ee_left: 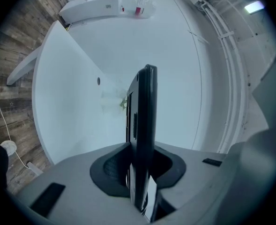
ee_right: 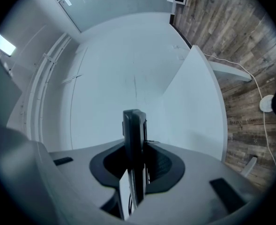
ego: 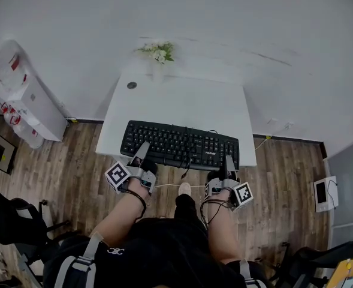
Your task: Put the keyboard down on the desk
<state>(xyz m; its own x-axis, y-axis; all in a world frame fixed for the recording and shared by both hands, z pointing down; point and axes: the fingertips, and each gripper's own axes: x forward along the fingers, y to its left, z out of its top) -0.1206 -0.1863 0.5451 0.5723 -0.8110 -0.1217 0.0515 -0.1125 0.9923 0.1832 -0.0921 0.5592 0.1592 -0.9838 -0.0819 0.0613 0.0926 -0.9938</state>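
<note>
Fingers of the left gripper are clamped on the near edge of the black keyboard, toward its left end. In the left gripper view the keyboard stands edge-on between the two dark pads and fills the gap. The right gripper has its fingers closed on the same near edge, toward the right end. In the right gripper view the slim black edge is likewise pinched between the pads.

From the head view the keyboard lies flat and level across the lower part of the white worktop, at center frame. Its near edge runs along the worktop's front edge. I cannot tell whether it rests on the surface or hangs just above it. A thin dark cable trails from the keyboard's middle over the front edge.

At the worktop's far edge, upper center of the frame, stands a small vase of white flowers. A small dark round spot sits near the worktop's upper left corner. Wood-plank floor shows on both sides, and a white cabinet stands against the wall at the left of the frame.
</note>
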